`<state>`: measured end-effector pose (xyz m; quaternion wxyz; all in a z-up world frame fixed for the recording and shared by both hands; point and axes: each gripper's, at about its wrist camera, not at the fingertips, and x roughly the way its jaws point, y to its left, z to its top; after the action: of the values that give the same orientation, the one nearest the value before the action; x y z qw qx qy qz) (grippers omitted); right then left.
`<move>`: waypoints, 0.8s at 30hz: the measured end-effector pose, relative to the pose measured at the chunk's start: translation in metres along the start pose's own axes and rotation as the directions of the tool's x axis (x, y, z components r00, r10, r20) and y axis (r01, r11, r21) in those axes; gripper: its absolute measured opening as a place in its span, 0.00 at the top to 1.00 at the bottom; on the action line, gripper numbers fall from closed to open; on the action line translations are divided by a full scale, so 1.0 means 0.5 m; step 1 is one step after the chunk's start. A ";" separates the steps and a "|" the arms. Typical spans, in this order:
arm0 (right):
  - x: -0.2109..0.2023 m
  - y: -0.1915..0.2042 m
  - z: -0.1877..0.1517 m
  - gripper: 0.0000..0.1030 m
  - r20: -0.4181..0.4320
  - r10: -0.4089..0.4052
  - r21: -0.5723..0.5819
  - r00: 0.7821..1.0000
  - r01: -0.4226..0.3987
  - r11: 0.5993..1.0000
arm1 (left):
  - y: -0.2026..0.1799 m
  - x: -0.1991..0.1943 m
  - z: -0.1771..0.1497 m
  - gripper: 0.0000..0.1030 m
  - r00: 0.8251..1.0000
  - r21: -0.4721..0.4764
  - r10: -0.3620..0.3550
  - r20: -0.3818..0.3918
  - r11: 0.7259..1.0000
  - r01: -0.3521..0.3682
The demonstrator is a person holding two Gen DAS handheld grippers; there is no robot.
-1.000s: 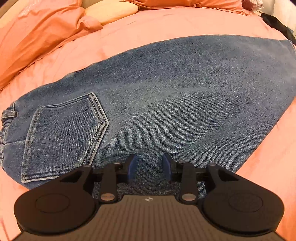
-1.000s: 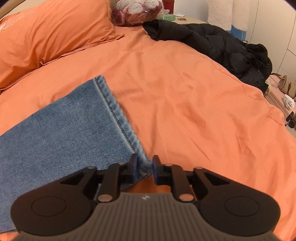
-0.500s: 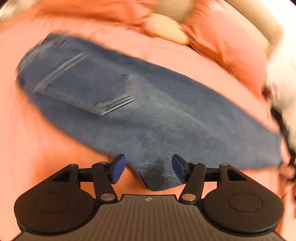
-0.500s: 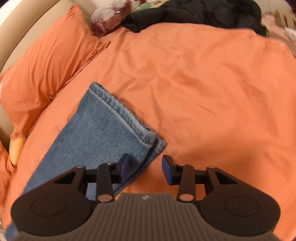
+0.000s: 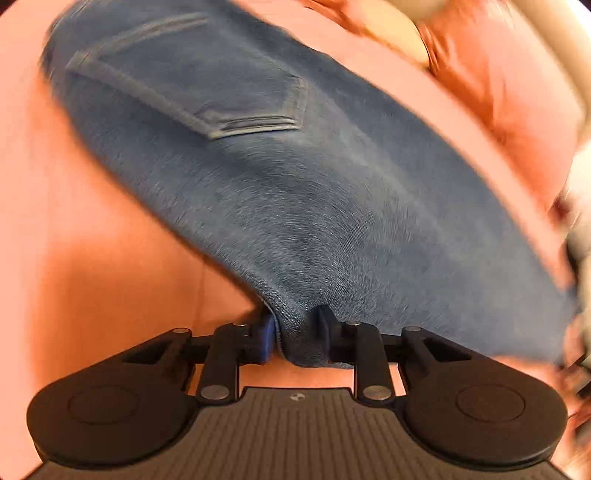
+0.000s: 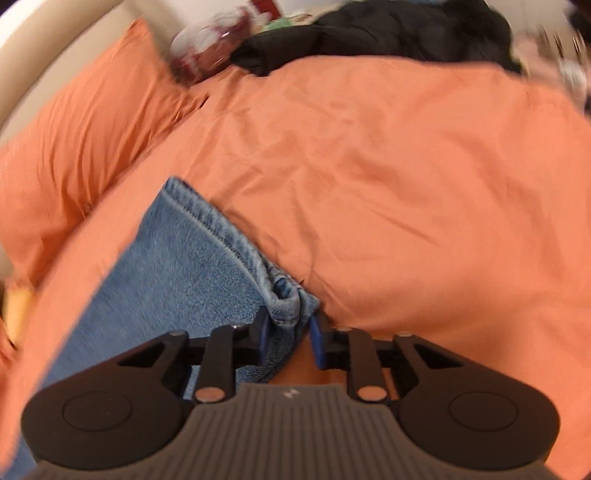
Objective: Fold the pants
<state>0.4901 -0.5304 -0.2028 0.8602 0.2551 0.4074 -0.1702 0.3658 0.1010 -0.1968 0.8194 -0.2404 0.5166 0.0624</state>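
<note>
1. Broadly, an orange-sheeted bed point(image 6: 406, 166) carries everything; orange pillows point(image 6: 81, 140) lie at its head, and a black jacket point(image 6: 388, 33) lies along its far side.
2. Spread flat on the bed are the blue jeans point(image 5: 295, 177), back pocket point(image 5: 207, 92) up in the left view, and the leg hem point(image 6: 221, 236) reaches into the right view.
3. Risks, as I judge them: each grip takes only a narrow bite at the cloth's edge, so heavy denim may slip out on lifting; uneven lifting would skew the fold; the stacked hem layers may separate.
4. At the near edge, the left gripper point(image 5: 297, 332) has just been closing, and its pads now pinch a bunched fold of denim.
5. Smallest, the right gripper point(image 6: 286, 332) has likewise been closing, jaws narrow, and now clamps the doubled hem corner between its blue pads point(image 6: 263, 332).
</note>
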 end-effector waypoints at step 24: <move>-0.235 0.210 0.057 0.93 0.078 0.152 -0.446 0.985 -0.101 0.889 | -0.384 -0.124 0.018 0.58 0.997 0.840 -0.069 0.030 0.543 0.012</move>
<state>0.4886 -0.4514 -0.0633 0.9260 0.0700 0.3696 -0.0309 0.4121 -0.0543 -0.0761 0.8509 0.1702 0.4535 -0.2035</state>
